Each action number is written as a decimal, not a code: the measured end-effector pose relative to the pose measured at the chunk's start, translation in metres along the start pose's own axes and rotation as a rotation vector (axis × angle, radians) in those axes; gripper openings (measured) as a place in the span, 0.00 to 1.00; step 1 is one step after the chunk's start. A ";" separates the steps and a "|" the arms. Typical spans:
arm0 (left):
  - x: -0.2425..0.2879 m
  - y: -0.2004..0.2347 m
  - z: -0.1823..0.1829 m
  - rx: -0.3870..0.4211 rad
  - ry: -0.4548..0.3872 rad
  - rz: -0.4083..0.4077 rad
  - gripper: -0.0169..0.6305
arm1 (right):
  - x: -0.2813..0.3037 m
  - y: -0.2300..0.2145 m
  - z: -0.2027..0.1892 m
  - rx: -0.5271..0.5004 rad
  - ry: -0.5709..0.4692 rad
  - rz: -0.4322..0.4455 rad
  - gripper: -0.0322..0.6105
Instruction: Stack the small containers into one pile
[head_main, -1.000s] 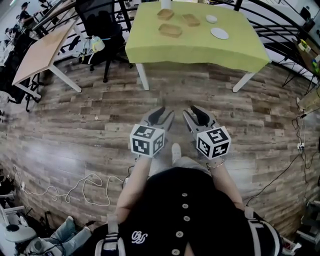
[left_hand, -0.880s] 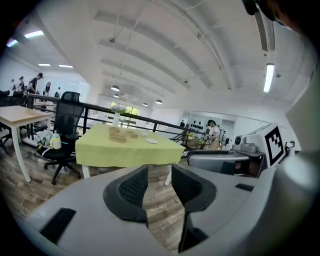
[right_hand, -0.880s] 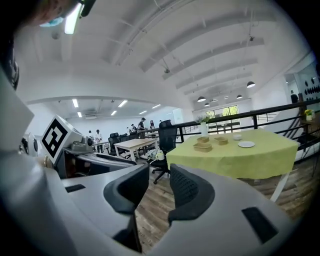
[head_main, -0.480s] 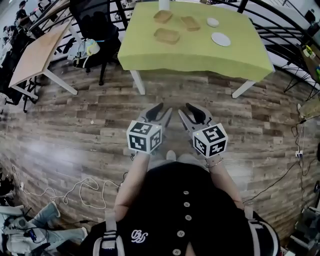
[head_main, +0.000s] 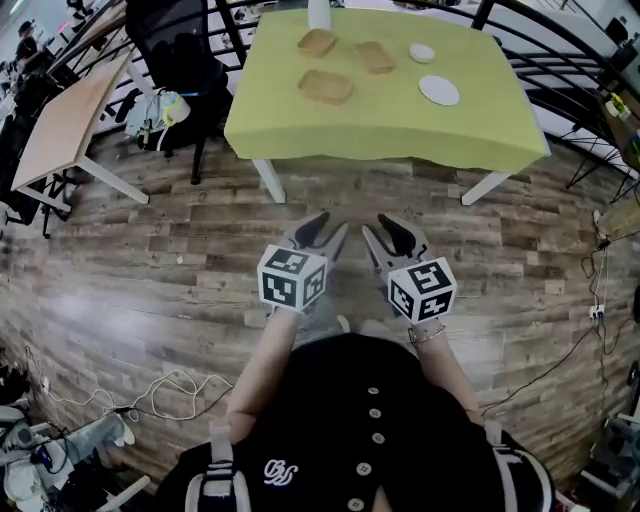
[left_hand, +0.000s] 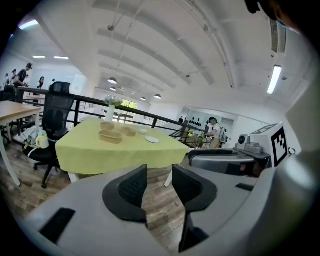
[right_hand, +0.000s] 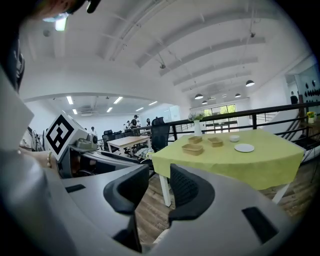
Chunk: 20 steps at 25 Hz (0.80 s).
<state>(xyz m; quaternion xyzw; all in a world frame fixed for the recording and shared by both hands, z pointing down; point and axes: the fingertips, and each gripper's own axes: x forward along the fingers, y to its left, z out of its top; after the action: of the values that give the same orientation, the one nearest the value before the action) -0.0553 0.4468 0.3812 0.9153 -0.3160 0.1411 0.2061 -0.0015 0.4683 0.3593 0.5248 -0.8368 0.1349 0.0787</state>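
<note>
White vase (head_main: 318, 13) partly beyond top edge

On the table (head_main: 400, 130) with the yellow-green cloth lie three shallow tan containers (head_main: 325, 86), one small white bowl (head_main: 422, 52), one white plate (head_main: 439, 90) and one white vase (head_main: 318, 12) at the table's far edge, while left of the table in the head view stand one black office chair (head_main: 175, 50) and one wooden desk (head_main: 65, 120).

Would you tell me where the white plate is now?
In the head view, the white plate lies right of centre on the green table, beside the small white bowl.
</note>
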 end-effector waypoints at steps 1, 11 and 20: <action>0.005 0.005 0.001 -0.004 0.002 -0.002 0.27 | 0.005 -0.005 0.000 0.002 0.002 -0.005 0.25; 0.064 0.078 0.048 -0.008 0.017 -0.049 0.29 | 0.086 -0.057 0.022 0.024 0.021 -0.068 0.25; 0.120 0.142 0.119 0.060 0.010 -0.107 0.30 | 0.169 -0.109 0.068 0.031 -0.020 -0.137 0.25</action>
<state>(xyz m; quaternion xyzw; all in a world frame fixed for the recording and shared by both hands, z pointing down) -0.0388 0.2276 0.3649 0.9359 -0.2614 0.1440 0.1873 0.0236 0.2572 0.3565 0.5836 -0.7973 0.1368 0.0710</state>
